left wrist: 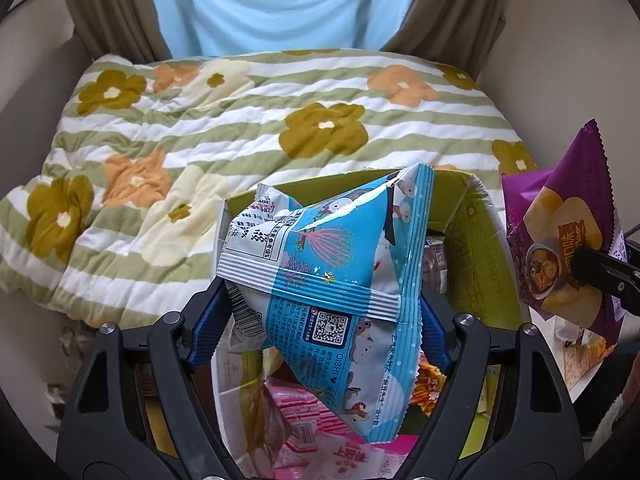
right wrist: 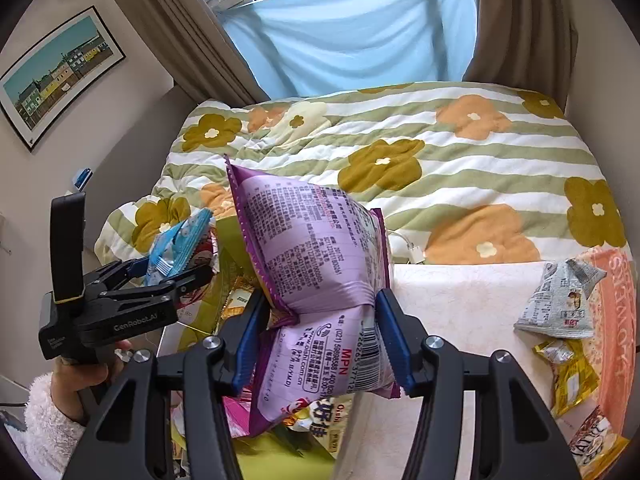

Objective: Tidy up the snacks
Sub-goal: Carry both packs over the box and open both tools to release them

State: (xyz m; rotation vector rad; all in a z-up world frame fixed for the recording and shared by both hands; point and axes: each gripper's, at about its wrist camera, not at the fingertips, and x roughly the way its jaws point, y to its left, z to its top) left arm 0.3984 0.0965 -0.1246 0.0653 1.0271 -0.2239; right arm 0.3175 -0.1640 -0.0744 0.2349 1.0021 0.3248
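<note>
Jaws on both sides are pinching snack bags: our left gripper point(left wrist: 320, 300) clamps the blue Oishi bag point(left wrist: 332, 264) across its middle, and our right gripper point(right wrist: 320, 332) squeezes the purple chip bag point(right wrist: 316, 280) the same way. Both bags hang above the yellow-green box point(left wrist: 476, 240), which already holds a pink packet point(left wrist: 316, 440) and others. We judge the step in hand to be dropping these two in. To do it well, we should lower the blue bag flat into the free corner before spreading the jaws, so that it does not perch on the rim, then bring the purple one in beside it rather than on top. A grey triangular packet point(right wrist: 560, 300) and a yellow packet point(right wrist: 572, 372) wait on the tabletop point(right wrist: 460, 300) for later.
</note>
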